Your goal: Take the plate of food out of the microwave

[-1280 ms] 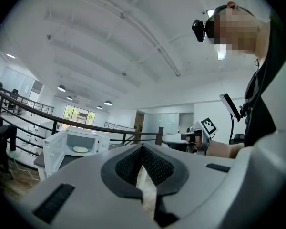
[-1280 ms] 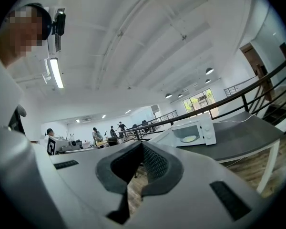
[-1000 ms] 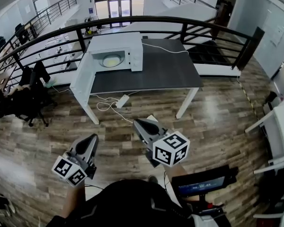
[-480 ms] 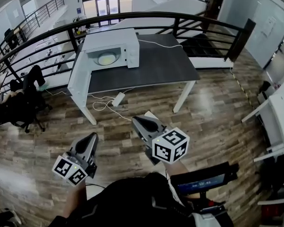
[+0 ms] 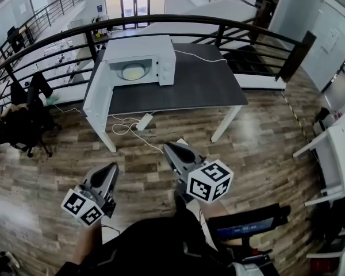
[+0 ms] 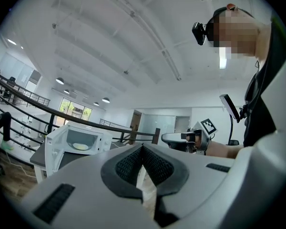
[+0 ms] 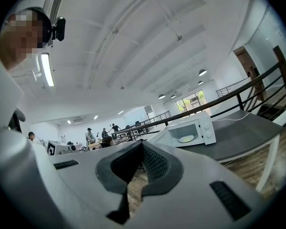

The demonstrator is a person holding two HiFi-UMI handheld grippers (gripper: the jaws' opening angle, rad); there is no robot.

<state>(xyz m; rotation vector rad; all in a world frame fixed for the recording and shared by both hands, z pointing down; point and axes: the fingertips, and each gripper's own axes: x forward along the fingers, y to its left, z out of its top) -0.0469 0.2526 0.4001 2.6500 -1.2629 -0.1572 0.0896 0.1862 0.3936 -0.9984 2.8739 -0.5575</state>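
A white microwave (image 5: 139, 61) stands on the left end of a dark-topped table (image 5: 195, 85), its door (image 5: 98, 91) swung wide to the left. Inside lies a plate of yellowish food (image 5: 133, 72), also seen as the plate (image 6: 80, 146) in the left gripper view and the plate (image 7: 186, 139) in the right gripper view. My left gripper (image 5: 112, 168) and right gripper (image 5: 168, 148) are held over the wooden floor, well short of the table, tips pointing toward it. Both are shut with nothing between the jaws.
A black metal railing (image 5: 190, 25) curves behind the table. A white power strip with cables (image 5: 142, 122) lies on the floor under the table. Office chairs (image 5: 23, 125) stand at the left, white furniture (image 5: 333, 154) at the right. A tablet stand (image 5: 244, 226) sits near my right side.
The view has shifted slightly; the table and microwave sit a little differently in the frame. Both grippers stay in about the same place, jaws unchanged.
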